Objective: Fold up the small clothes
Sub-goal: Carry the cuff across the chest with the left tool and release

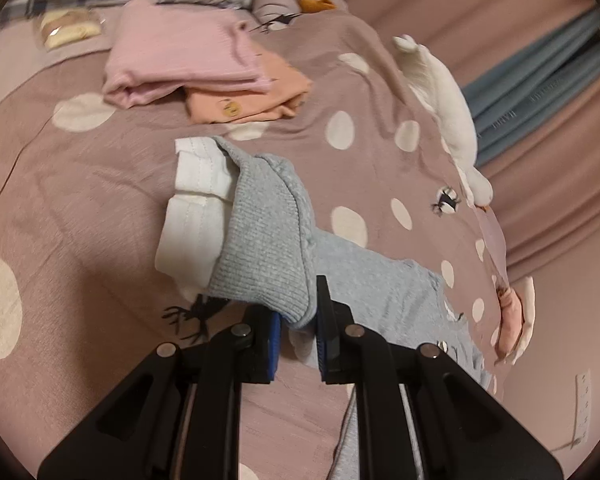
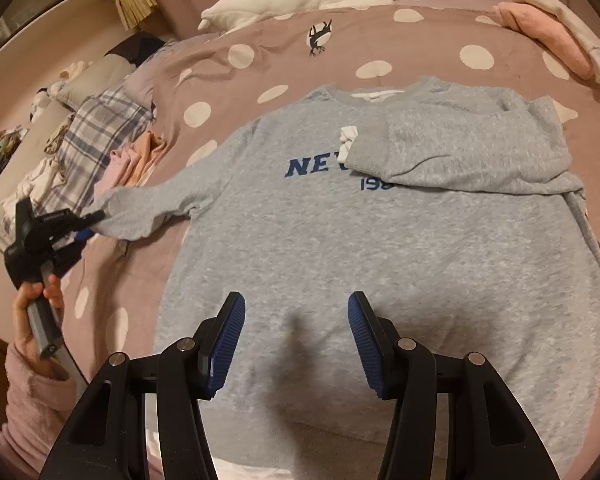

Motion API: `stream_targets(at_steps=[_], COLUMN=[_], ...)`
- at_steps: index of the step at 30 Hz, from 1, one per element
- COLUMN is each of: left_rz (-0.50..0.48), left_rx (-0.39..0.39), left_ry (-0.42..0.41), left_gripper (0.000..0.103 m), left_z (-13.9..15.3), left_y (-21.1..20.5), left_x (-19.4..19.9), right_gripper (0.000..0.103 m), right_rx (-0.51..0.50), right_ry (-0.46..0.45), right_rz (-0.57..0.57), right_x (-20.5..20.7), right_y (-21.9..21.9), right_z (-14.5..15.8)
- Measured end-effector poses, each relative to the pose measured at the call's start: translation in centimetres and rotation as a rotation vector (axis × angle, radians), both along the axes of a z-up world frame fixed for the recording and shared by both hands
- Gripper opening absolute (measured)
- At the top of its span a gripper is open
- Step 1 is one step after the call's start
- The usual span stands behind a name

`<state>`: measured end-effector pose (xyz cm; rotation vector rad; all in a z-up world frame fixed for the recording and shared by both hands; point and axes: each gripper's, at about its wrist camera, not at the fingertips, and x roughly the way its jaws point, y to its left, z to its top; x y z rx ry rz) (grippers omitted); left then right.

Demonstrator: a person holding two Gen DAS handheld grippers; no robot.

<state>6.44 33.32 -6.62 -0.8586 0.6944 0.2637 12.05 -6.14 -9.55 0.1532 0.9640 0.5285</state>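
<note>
Left hand-held gripper (image 1: pixel 298 334) level, pinching cuff (image 1: pixel 260 248)

One sweatshirt (image 2: pixel 380 240), two folded garments (image 1: pixel 188 68).

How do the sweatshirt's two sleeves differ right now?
The left sleeve stretches out sideways, its cuff pinched in the left gripper; the right sleeve lies folded across the chest, untouched, covering part of the blue lettering. Both are grey with white inner cuffs.
</note>
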Motion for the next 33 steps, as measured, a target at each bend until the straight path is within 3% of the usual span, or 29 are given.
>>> stream_targets(at_steps=[15,24,33], left_rz=[-0.146,-0.286,-0.427], left_rx=[0.086,0.17,0.238], left_ry=[-0.001,0.01,0.067], left_gripper=[0.014,0.014,0.014], left_z=[2.3,3.3,2.3], left_y=[-5.6,-12.3,-19.5], left_x=[4.2,8.2,12.3], right_gripper=[0.053,0.053,0.053], right_rx=[0.038,0.066,0.108], right_ry=[0.01,0.012,0.047], right_rz=[-0.017,-0.079,-0.155], right_x=[-0.1,-0.3,-0.1], right_y=[-1.4,-4.2,-7.6], right_z=[-0.3,-0.4,-1.4])
